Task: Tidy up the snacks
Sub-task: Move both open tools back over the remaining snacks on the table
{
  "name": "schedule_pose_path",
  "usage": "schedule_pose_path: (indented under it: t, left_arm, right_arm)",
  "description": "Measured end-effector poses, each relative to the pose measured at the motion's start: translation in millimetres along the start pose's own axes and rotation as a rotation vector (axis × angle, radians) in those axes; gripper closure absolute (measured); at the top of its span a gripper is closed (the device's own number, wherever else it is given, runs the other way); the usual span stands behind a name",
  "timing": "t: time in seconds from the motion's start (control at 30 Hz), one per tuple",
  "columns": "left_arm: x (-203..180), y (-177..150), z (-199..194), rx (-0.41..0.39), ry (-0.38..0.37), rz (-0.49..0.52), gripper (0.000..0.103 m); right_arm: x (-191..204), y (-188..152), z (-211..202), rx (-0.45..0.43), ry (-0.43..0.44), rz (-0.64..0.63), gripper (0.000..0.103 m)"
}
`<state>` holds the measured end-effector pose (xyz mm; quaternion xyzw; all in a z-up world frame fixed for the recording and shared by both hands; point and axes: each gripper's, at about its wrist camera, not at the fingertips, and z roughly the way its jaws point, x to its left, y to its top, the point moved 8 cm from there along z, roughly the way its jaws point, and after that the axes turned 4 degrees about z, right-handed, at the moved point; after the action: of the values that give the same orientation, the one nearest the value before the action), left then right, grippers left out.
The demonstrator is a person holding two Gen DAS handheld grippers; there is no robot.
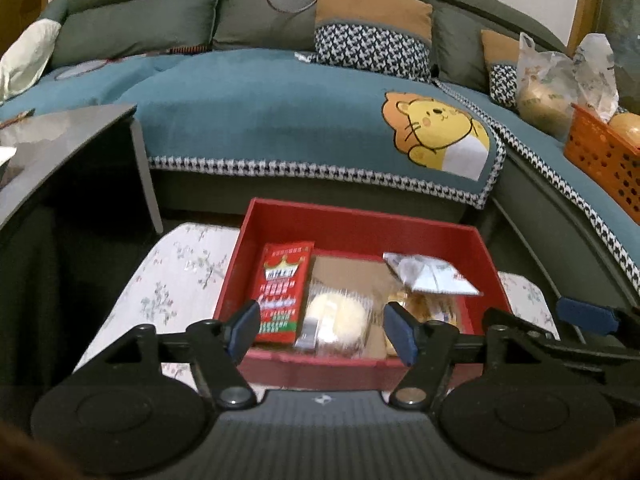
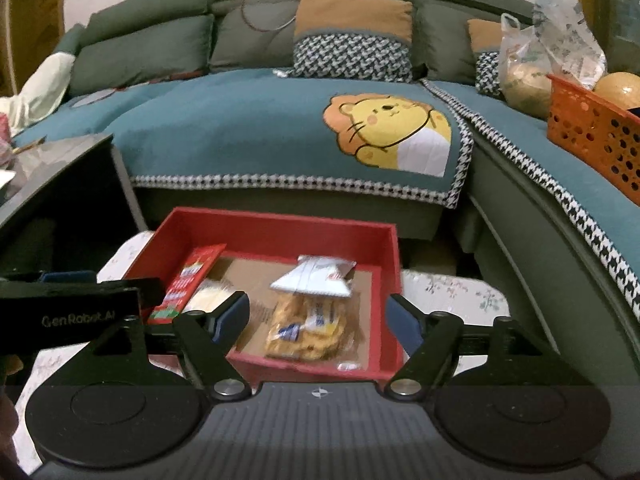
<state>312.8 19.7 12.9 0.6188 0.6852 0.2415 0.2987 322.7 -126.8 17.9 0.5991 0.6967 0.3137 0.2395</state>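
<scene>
While both grippers hover at the near edge of the red box [image 1: 360, 224], nothing is between their fingers: the left gripper [image 1: 324, 328] is spread wide, and the right gripper [image 2: 316, 324] is spread just as wide. The box sits on a floral cloth [image 1: 176, 276] in front of the sofa [image 1: 260, 120]. Inside it, in the left wrist view, a red snack packet [image 1: 282, 292] lies at 9 o'clock, a clear-wrapped round pastry [image 1: 336, 316] at 6 o'clock beside it, and a bag of yellow biscuits [image 2: 310, 320] at 3 o'clock. An orange basket [image 2: 592, 128] rests on the sofa at 2 o'clock.
</scene>
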Motion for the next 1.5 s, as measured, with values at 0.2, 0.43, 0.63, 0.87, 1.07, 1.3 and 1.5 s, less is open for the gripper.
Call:
schedule_pose_path:
  t: [0.2, 0.43, 0.63, 0.87, 1.07, 1.3, 1.5]
  left_arm:
    - [17, -26, -5, 0.067, -0.032, 0.014, 0.012]
    - [43, -69, -11, 0.169, -0.048, -0.054, 0.011]
    - [42, -102, -13, 0.270, -0.109, -0.183, 0.011]
    - [31, -120, 3, 0.338, -0.111, -0.293, 0.011]
    - [32, -130, 32, 0.369, -0.045, -0.365, 0.011]
    - [21, -133, 30, 0.354, -0.015, -0.225, 0.028]
    - [15, -146, 9, 0.365, -0.041, -0.058, 0.034]
  right_arm:
    - [15, -22, -6, 0.050, 0.013, -0.070, 0.018]
    - [37, -48, -8, 0.112, 0.050, -0.125, 0.018]
    - [44, -52, -17, 0.117, 0.066, -0.131, 0.018]
    - [39, -53, -17, 0.132, 0.084, -0.105, 0.018]
    - [32, -54, -19, 0.137, 0.096, -0.091, 0.018]
    - [24, -58, -21, 0.149, 0.093, -0.095, 0.019]
    - [33, -62, -23, 0.168, 0.115, -0.131, 0.021]
